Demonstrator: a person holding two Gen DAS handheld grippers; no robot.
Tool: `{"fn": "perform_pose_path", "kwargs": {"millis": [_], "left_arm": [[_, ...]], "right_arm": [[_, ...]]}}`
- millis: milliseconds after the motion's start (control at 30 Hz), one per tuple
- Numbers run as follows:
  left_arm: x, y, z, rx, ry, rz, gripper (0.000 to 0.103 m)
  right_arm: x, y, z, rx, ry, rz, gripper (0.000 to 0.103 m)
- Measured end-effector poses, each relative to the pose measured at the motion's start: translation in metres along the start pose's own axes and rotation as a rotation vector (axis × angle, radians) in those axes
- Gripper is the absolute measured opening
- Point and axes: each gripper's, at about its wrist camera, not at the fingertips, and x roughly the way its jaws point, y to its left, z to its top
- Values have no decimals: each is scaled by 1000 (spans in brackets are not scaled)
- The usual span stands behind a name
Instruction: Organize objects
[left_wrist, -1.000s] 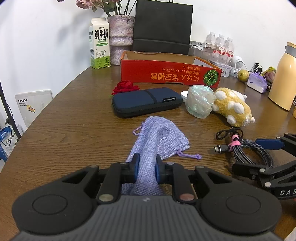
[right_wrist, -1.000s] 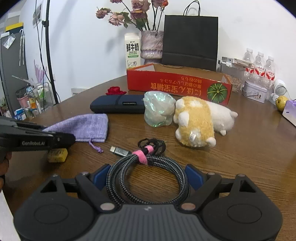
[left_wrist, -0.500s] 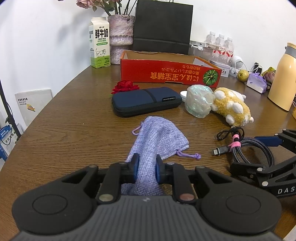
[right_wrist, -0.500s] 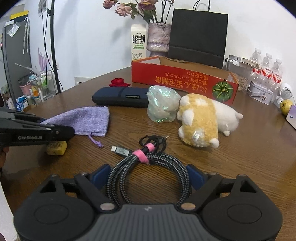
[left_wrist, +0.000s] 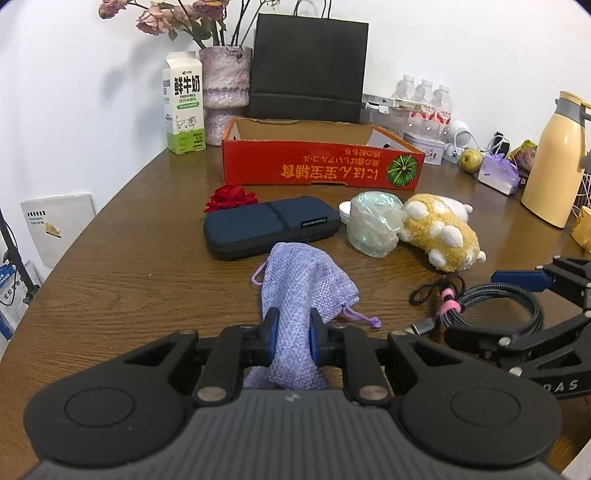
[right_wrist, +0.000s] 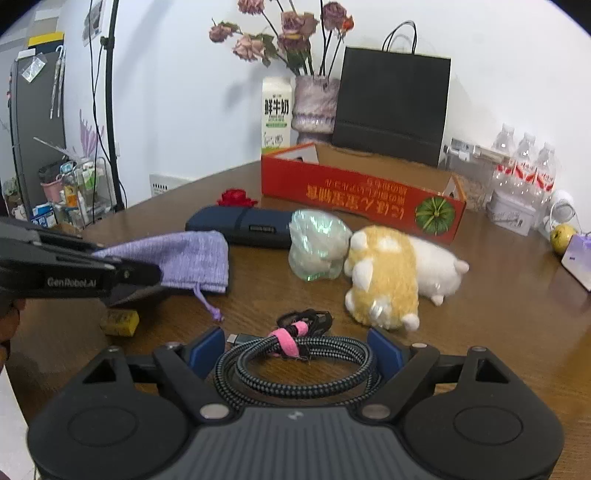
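Observation:
My left gripper (left_wrist: 291, 328) is shut on a purple drawstring pouch (left_wrist: 303, 284) and holds it lifted off the wooden table (left_wrist: 129, 266); the pouch also shows in the right wrist view (right_wrist: 188, 254). My right gripper (right_wrist: 297, 350) is closed around a coiled black braided cable with a pink tie (right_wrist: 295, 369), seen from the left too (left_wrist: 491, 302). A red cardboard box (left_wrist: 321, 166) stands open at the back. A navy zip case (left_wrist: 269, 225), a red fabric rose (left_wrist: 231, 195), a clear plastic wad (left_wrist: 373, 225) and a yellow-white plush toy (left_wrist: 439, 232) lie before it.
A milk carton (left_wrist: 183, 107), a flower vase (left_wrist: 225, 88) and a black paper bag (left_wrist: 308, 70) stand behind the box. Water bottles (left_wrist: 424, 99), a pear (left_wrist: 471, 160) and a yellow thermos (left_wrist: 554, 158) stand at right. A small yellow block (right_wrist: 120, 322) lies under the left gripper.
Both grippers have risen a little with their loads. The pouch now hangs off the table from the left gripper, and the cable has lifted with the right gripper.

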Motion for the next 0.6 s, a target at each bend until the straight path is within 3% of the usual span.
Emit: {"fn": "perform_pose_path", "kwargs": {"millis": [333,600], "left_arm": [[1,2,-4,-2,17,-1,16],[-3,1,-1,3,6,-7,16]], "right_arm": [[18,-11,-3,-39,144,51,89],[12,-11,-3,-46,130,46,86]]}}
